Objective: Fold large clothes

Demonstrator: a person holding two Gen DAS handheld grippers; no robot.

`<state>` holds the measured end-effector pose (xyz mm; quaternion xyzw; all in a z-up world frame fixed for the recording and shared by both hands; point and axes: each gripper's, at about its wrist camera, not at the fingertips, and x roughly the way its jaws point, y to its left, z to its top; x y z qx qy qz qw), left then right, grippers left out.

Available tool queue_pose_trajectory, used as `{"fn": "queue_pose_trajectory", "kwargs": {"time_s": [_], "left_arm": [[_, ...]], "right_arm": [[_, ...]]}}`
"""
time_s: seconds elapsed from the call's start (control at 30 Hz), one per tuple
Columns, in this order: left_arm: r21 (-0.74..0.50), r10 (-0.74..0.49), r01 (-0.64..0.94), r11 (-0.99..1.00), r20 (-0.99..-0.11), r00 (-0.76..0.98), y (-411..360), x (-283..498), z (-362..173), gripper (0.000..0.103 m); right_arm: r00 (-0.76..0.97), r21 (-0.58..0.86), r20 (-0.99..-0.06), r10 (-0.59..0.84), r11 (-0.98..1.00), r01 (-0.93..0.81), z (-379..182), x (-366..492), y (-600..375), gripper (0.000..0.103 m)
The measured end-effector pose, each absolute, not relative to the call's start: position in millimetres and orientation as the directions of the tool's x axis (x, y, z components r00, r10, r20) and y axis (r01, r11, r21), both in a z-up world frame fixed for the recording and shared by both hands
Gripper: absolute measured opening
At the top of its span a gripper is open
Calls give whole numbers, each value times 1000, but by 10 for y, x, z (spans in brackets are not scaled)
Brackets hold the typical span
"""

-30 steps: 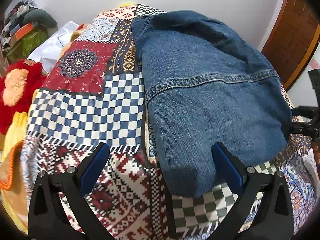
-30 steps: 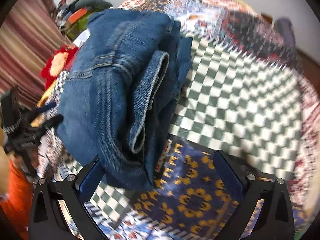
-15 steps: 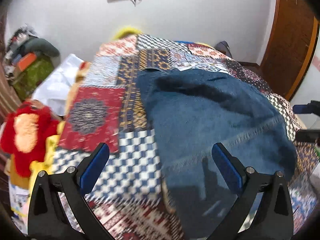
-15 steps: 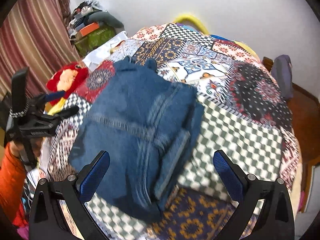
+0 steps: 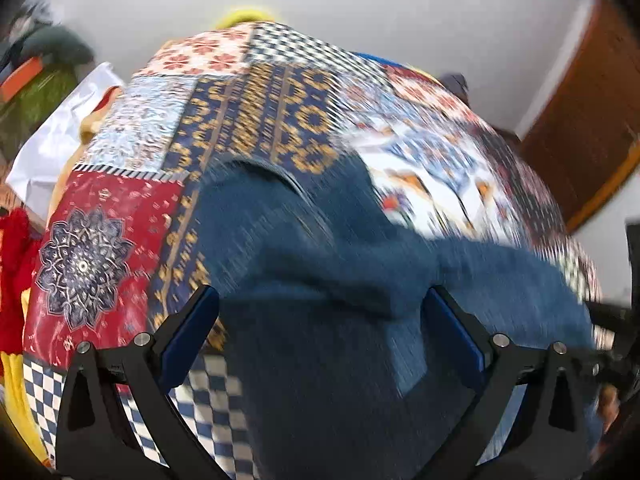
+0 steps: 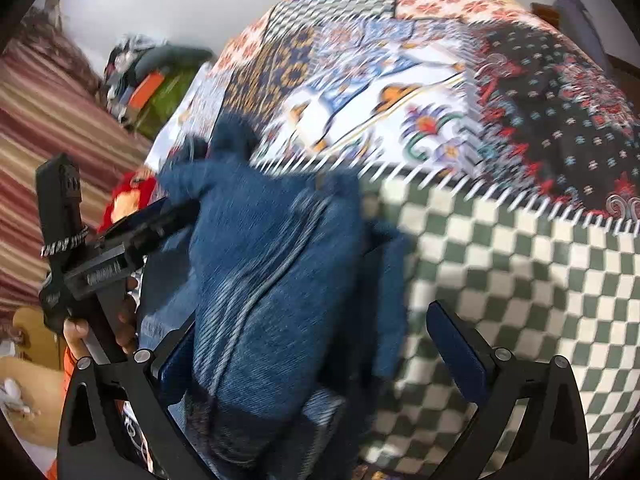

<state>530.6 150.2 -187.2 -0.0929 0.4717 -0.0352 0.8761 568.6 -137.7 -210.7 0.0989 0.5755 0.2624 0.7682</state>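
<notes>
lying folded into a thick bundle on the patchwork bedspread, the denim garment is seen near the front edge of the bed, with both views blurred. the left gripper is spread wide, its blue pads either side of the denim with nothing pinched. the right gripper is likewise parted, the bundle's stitched edge lying by its left finger, ungrasped. the fold is judged nearly finished. next, the bundle could be pressed flat or lifted aside, which calls for a grip on all layers together, lest the loose flap spill open.
</notes>
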Motion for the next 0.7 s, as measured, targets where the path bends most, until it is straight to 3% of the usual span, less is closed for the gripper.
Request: {"fn": "queue_pose_trajectory", "kwargs": {"time_s": [0.17, 0.37, 0.53, 0.7], "left_arm": [[-217, -104, -126, 968, -805, 583, 1763, 5385, -1765, 103], [-154, -66, -89, 984, -778, 625, 1903, 5020, -1546, 103], [-91, -40, -45, 995, -759, 650, 1976, 4573, -1363, 103], [-125, -81, -19, 992, -746, 660, 2043, 4141, -1284, 103]], "right_arm": [[311, 325, -848, 429, 884, -335, -1895, 5594, -1405, 103], [439, 179, -828, 350, 905, -385, -1469, 5290, -1420, 103], [453, 188, -810, 373, 896, -402, -1233, 5065, -1494, 103], [434, 262, -793, 426, 883, -389, -1149, 4909, -1529, 103]]}}
